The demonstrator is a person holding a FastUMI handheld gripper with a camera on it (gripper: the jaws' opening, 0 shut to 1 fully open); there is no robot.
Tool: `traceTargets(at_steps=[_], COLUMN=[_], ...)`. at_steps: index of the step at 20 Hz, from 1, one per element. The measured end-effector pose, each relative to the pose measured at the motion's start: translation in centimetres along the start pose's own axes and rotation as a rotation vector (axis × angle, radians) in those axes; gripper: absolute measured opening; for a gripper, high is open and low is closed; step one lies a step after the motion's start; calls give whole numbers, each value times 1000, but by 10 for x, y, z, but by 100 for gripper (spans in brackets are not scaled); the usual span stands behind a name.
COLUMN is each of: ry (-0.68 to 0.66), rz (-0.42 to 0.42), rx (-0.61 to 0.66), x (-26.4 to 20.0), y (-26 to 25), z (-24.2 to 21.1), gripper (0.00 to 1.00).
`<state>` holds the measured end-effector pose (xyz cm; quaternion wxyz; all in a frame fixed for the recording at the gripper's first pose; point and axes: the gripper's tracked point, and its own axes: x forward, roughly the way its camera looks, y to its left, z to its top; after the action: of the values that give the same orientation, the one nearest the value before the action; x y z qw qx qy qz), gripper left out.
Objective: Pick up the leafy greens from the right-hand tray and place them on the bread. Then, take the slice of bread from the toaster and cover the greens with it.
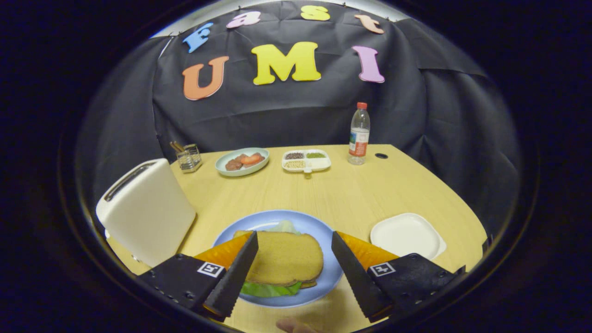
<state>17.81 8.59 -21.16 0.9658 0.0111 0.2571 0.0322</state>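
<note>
The top slice of bread (284, 258) lies flat over the leafy greens (268, 289), whose green edge pokes out from under its near side; a paler bit of leaf shows at the far side too. A lower slice can just be made out beneath, at the near right corner of the stack. The whole sandwich sits on a blue plate (277, 221) in the middle of the near part of the wooden surface (351, 194).

The tongs (294, 240) stand open, their two fingers spread wide to either side of the sandwich, with the left fingertip over the bread's left edge and the right one just off its right side. Neither finger presses on anything. Whether they touch the bread cannot be told.

To the left of the plate stands a white toaster (145, 210), its slot on top facing up. To the right lies an empty white tray (407, 235). At the far side of the surface, from left to right, there are a small clear holder with sticks (188, 157), a pale green dish with pieces of red and brown food (242, 161), a white divided dish with small portions (306, 160), and a clear plastic bottle with a red cap (359, 134), standing upright. A fingertip (293, 326) of a person shows at the near edge, below the plate.
</note>
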Motion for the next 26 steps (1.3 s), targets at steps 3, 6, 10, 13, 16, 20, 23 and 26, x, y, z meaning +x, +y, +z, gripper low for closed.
traceTargets(at_steps=[3, 6, 10, 13, 16, 20, 23, 26], ry=[-126, -237, -367, -460, -528, -581, -604, -622], rz=[-25, -73, -77, -112, -137, -151, -110, -129], rx=[-11, -16, -3, -20, -18, -19, -39, -50], x=[-42, -93, -166, -218, -259, -294, -304, -308], y=[1, -5, -7, -18, -25, -31, -24, -29], z=[41, 71, 102, 121, 133, 138, 141, 141], gripper=[98, 97, 97, 97, 97, 97, 97, 96])
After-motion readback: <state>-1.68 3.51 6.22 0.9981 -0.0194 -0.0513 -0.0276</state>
